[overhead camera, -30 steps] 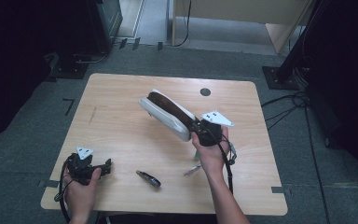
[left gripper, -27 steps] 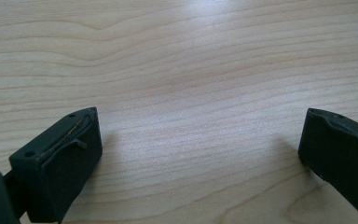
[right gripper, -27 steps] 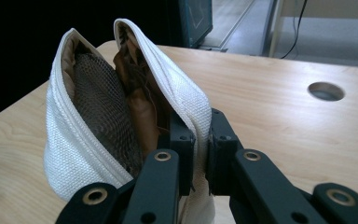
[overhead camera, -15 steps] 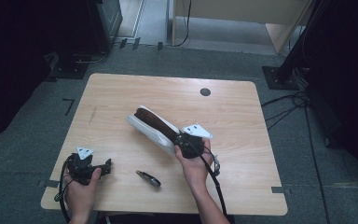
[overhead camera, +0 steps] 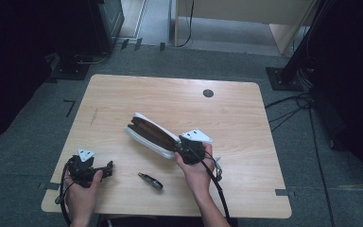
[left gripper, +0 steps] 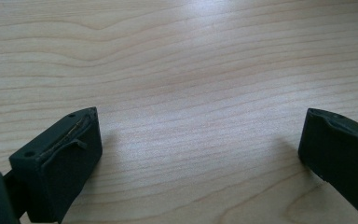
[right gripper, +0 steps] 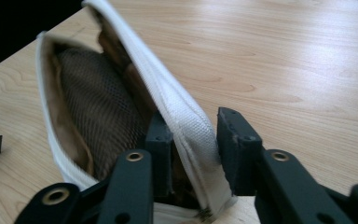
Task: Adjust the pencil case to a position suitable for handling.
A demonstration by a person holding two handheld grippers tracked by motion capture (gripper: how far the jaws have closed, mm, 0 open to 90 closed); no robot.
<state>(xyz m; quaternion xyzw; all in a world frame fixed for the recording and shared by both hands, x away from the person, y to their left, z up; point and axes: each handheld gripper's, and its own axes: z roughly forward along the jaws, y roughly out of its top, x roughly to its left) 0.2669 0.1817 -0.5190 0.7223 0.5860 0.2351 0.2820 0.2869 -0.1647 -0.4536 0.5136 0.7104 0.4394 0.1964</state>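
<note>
A white fabric pouch (overhead camera: pixel 151 136) with a brown mesh lining lies gaping open near the middle of the desk (overhead camera: pixel 123 94), its mouth facing up. The right gripper (right gripper: pixel 193 154) straddles one white wall at the pouch's near end; its fingers have just been opening, and a gap shows beside the outer one. The left gripper (overhead camera: pixel 90 169) rests near the desk's front left edge, fingers wide apart over bare wood. A small dark object (overhead camera: pixel 150 180) lies between the two hands.

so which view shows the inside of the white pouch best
The right gripper view: the white pouch gapes close up, its brown mesh lining plain. The high view shows it small, lying on the table. The left gripper view shows bare tabletop.
</note>
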